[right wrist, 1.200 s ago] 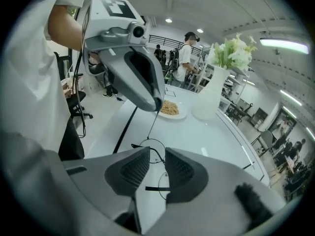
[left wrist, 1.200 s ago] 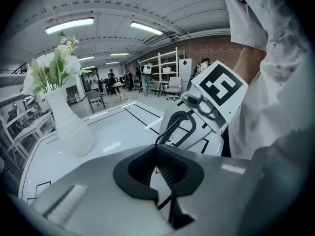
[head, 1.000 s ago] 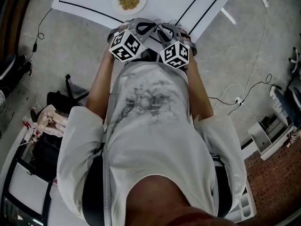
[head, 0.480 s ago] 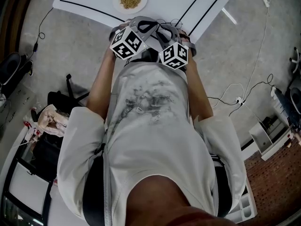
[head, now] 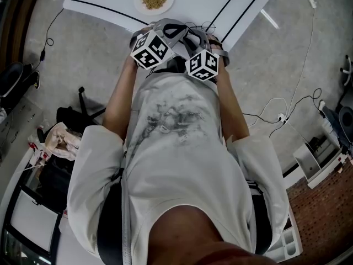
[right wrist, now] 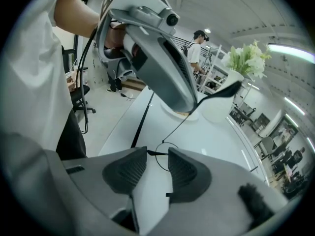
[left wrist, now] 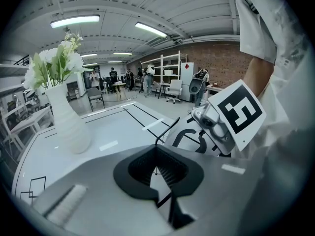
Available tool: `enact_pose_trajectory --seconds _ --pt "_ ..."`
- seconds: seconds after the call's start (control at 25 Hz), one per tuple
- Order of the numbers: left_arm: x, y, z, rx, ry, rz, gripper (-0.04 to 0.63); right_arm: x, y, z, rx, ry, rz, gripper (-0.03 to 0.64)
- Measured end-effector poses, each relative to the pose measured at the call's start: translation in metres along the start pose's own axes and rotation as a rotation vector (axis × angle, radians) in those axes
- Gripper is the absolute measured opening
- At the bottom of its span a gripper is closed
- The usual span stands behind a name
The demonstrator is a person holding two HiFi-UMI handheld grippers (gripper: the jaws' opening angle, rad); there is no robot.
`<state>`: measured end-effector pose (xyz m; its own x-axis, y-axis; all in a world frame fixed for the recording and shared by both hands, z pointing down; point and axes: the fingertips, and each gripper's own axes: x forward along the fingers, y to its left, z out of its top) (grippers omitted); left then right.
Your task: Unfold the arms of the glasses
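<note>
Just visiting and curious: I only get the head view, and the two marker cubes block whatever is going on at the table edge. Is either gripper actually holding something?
Observer: Yes. The left gripper view shows the left gripper shut on the glasses, pinching one thin wire arm.
Operator: And the right one?
Observer: The right gripper has jaws that have just been opening; they stand apart with a round lens rim between them.
Operator: Anything on the table besides that plate?
Observer: A white vase of flowers, outside your view.
</note>
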<state>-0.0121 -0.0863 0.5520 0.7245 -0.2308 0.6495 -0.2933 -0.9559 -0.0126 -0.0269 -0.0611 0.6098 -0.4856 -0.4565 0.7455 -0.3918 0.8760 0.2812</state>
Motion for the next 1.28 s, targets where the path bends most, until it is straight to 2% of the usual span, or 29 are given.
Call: enact_pose_trajectory --seconds 0.4,0.56,1.0,1.28 --pt "-0.002 -0.003 0.002 -0.017 -0.012 -0.003 0.009 0.003 0.002 0.0 -0.059 0.02 -0.056 0.14" --pt "-0.004 -0.004 0.0 -0.015 -0.011 0.0 0.009 0.001 0.001 0.004 -0.068 0.008 -0.075 0.095" --pt "-0.003 -0.001 -0.005 -0.015 -0.004 0.013 0.009 -0.006 0.0 0.01 -0.081 -0.015 -0.098 0.065" --pt "-0.002 0.002 -0.003 0.001 -0.006 0.021 0.009 -0.016 -0.009 0.013 -0.079 -0.037 -0.142 0.049"
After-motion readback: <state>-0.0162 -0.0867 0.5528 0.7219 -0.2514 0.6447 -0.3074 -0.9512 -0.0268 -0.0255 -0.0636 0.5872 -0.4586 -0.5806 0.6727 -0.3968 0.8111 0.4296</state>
